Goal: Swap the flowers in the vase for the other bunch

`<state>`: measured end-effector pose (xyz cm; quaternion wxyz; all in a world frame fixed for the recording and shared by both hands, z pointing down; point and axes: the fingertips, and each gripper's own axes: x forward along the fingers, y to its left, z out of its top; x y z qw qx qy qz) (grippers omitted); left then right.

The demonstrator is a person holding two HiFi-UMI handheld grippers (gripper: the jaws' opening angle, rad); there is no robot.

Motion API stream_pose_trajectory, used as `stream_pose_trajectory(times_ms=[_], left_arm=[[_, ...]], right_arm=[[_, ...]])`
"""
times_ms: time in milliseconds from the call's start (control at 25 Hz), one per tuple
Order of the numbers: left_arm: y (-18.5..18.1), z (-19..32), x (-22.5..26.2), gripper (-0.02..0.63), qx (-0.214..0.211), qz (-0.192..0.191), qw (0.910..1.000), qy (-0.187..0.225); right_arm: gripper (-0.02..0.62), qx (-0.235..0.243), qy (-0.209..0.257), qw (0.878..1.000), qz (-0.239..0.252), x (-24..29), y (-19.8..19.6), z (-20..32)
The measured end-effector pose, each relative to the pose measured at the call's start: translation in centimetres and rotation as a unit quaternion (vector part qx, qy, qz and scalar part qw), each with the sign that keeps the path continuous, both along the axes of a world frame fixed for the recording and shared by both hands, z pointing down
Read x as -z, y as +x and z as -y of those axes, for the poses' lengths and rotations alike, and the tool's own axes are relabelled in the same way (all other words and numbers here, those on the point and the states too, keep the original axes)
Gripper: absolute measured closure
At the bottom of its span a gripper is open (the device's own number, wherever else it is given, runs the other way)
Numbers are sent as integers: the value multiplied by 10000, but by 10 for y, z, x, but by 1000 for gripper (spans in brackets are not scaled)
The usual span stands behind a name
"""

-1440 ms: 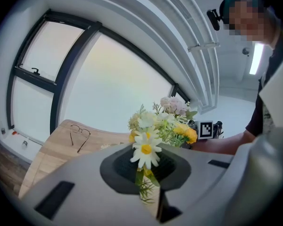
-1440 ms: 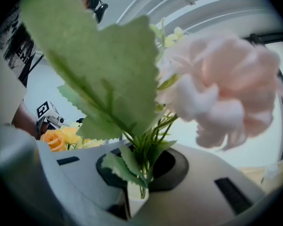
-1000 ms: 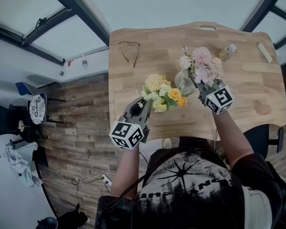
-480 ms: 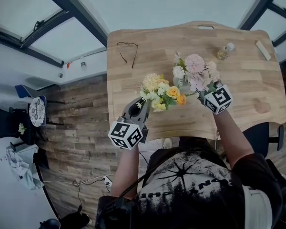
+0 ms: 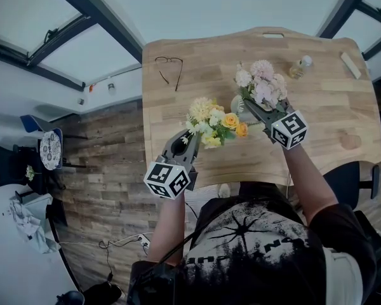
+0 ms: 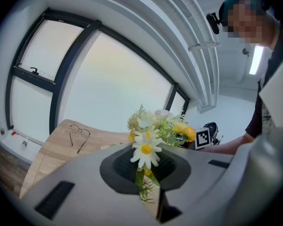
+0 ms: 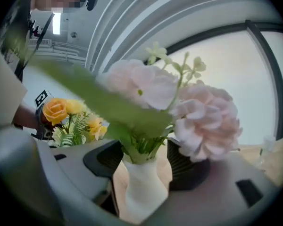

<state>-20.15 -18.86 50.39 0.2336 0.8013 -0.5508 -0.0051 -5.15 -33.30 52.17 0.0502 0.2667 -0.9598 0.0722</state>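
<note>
A pink bunch (image 5: 261, 84) stands in the white vase (image 5: 237, 105) on the wooden table (image 5: 324, 126). My right gripper (image 5: 251, 107) sits level around the vase's neck, its jaws opening. In the right gripper view the vase (image 7: 141, 187) and the green stems lie between the spread pads without being pressed, and the pink blooms (image 7: 205, 121) rise above. My left gripper (image 5: 189, 138) is shut on the stems of the yellow bunch (image 5: 213, 122), held above the table left of the vase. In the left gripper view a daisy (image 6: 145, 149) of that bunch fronts the jaws.
A pair of glasses (image 5: 170, 68) lies at the table's far left. A small bottle (image 5: 301, 67) and a pale block (image 5: 351, 67) sit at the far right. The table's near edge is just below both grippers, with plank floor to the left.
The right gripper came down with the pink bunch, set its stems into the vase and opened its jaws wide. The left gripper and yellow bunch stayed put.
</note>
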Motion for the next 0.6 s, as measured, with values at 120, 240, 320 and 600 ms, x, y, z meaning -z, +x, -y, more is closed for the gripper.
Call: stream_pose_trajectory(times_ms=[120,240,320,600], left_arm=[[-1,1,0,560,-3,0,10000,2],[-2,1,0,560,6,0,10000,12],[-2,1,0,561,9,-3,10000,16],[0,1,0,560,1,-19,10000,25]], right_arm=[[320,2,-29,10000,-55,-5,0,0],[319,24,-51,9999,-99,-10,-1,-1],[318,25,-67,9999,-97,-11,-1,-2],[318,12,-46,10000,-38,-11,3,-4]])
